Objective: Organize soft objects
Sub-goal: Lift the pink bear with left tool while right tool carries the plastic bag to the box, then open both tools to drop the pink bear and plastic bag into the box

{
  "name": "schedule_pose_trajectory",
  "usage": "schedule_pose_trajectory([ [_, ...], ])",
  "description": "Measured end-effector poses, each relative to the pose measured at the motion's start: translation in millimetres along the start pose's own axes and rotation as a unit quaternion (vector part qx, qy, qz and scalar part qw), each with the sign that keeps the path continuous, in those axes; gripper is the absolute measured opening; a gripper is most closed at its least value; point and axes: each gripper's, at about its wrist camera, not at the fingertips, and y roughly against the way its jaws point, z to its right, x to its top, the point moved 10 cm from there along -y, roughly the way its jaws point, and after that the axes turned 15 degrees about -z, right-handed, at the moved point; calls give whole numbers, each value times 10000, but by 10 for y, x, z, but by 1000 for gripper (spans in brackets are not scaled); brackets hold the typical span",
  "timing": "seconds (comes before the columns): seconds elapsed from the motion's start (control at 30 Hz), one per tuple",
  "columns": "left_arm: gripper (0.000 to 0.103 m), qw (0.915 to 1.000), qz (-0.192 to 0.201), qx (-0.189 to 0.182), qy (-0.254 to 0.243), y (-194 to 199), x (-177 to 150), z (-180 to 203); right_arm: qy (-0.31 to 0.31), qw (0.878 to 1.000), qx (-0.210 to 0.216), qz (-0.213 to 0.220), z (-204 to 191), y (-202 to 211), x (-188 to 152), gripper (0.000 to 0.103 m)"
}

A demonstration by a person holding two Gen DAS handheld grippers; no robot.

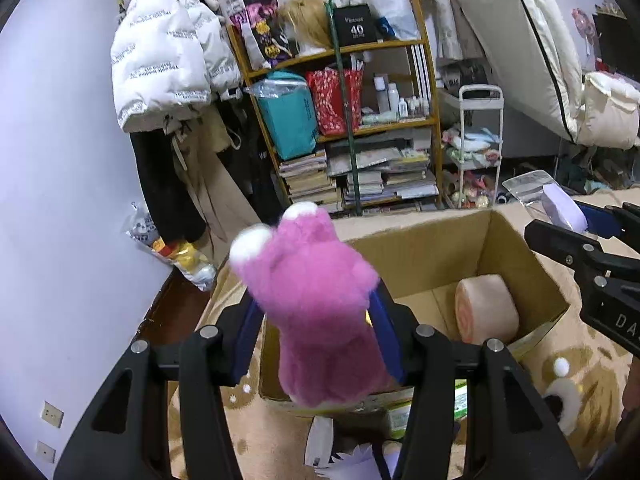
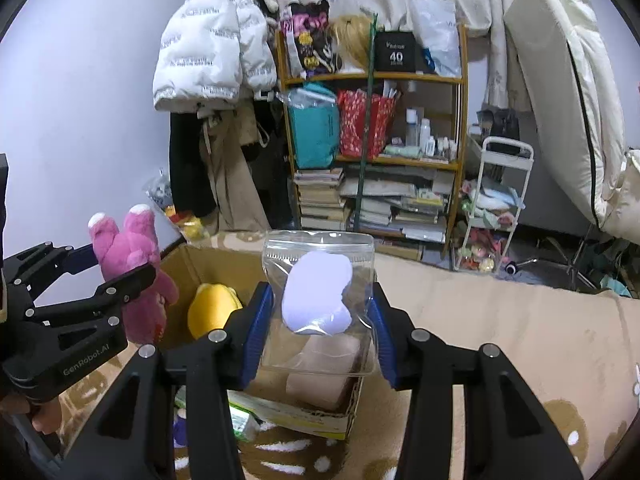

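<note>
My left gripper (image 1: 316,332) is shut on a pink plush toy (image 1: 312,304) and holds it above the near left side of an open cardboard box (image 1: 420,248). The toy and the left gripper (image 2: 116,260) also show at the left of the right wrist view. My right gripper (image 2: 320,312) is shut on a clear zip bag holding a pale purple soft pad (image 2: 318,300), above the same box (image 2: 208,268). In the box lie a peach roll cushion (image 1: 486,308) and a yellow plush (image 2: 212,308).
A wooden shelf (image 1: 340,120) of books, bags and bottles stands behind the box, with a white trolley (image 1: 478,144) beside it. Coats hang on the left wall. A beige patterned rug (image 2: 500,340) covers the floor. A mattress (image 1: 520,40) leans at the right.
</note>
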Motion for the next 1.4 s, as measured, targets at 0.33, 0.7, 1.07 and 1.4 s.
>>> schedule_pose_trajectory([
  [0.33,51,9969,-418,-555,362,-219,-75,-25,29,9995,85,-291,-5,-216,-94,50],
  [0.7,64,9958,-619,-474,480,-282,-137,-87,-10,9993,150,-355,-8,-202,-118,65],
  [1.07,89,9959,-671,-331,504,-166,-202,-169,-247,9990,144,-347,67,-96,-175,93],
  [1.4,93,9949,-692,-343,644,66,-353,-249,-360,9987,74,-363,121,75,-290,102],
])
